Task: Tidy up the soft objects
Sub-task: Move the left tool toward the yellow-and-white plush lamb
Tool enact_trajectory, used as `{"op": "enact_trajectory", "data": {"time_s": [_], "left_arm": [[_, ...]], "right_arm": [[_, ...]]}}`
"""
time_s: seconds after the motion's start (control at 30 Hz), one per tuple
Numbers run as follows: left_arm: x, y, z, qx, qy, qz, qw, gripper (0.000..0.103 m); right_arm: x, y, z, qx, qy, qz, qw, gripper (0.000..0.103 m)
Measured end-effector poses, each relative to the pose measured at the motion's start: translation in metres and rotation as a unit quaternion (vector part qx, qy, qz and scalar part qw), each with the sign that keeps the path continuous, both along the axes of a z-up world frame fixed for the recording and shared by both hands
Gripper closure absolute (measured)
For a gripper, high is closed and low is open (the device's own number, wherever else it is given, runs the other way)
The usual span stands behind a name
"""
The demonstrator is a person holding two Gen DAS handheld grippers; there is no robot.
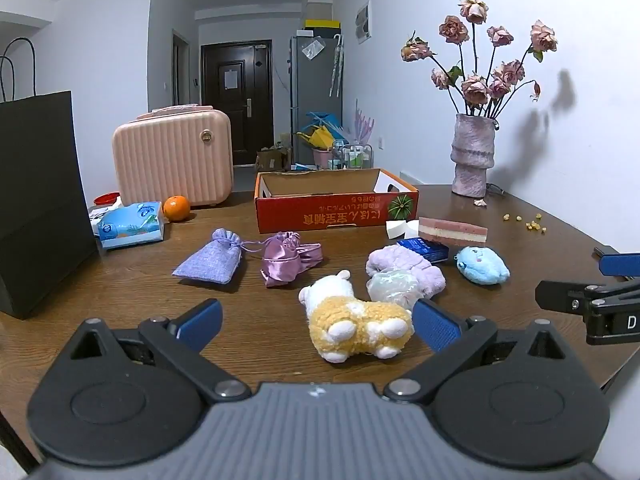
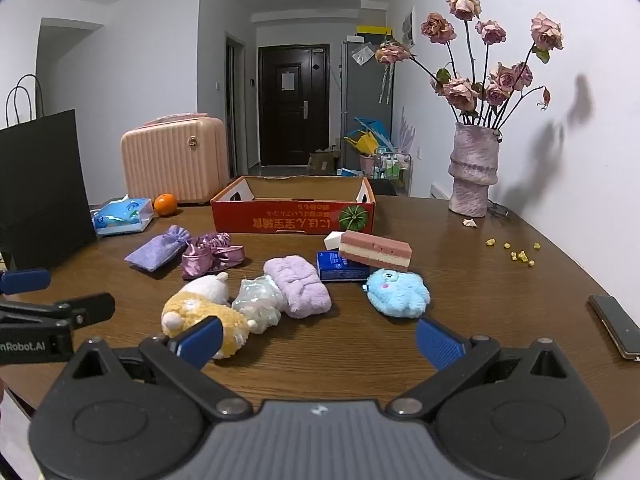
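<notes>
1. Soft objects scattered mid-worktop [image 1: 120,300], in front of red cardboard box [image 1: 336,204]: yellow-and-white plush [image 1: 352,320], lavender pouch [image 1: 210,258], satin purple pouch [image 1: 282,262], lilac fluffy cloth [image 1: 408,266], blue plush [image 1: 482,266], clear crinkled bag [image 1: 390,286].
2. Striped sponge block [image 1: 452,230] resting on dark blue packet [image 1: 426,249], behind blue plush.
3. Left tongs [image 1: 318,322] spread wide, nothing gripped; yellow-and-white plush lying between the fingers, right pad just beside it, contact not determinable.
4. Right tongs [image 2: 320,338] spread wide, empty, above bare worktop near blue plush.
5. Box interior appears empty.
6. Vase [image 1: 472,156], pink case [image 1: 172,156], orange [image 1: 176,208], black bag [image 1: 40,200] at periphery.
</notes>
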State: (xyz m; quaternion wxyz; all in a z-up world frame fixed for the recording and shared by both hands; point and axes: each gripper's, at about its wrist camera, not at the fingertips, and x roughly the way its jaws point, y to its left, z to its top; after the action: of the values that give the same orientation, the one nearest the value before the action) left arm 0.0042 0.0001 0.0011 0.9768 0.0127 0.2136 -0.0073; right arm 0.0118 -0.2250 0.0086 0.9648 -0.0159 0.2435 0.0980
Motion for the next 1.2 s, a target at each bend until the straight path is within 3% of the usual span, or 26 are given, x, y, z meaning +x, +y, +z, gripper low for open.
{"op": "enact_trajectory", "data": {"time_s": [1.2], "left_arm": [[0.0010, 0.0009, -0.0006, -0.001, 0.003, -0.001, 1.0000, 0.000]], "right_arm": [[0.0051, -0.0016, -0.0026, -0.005, 0.002, -0.001, 1.000, 0.000]]}}
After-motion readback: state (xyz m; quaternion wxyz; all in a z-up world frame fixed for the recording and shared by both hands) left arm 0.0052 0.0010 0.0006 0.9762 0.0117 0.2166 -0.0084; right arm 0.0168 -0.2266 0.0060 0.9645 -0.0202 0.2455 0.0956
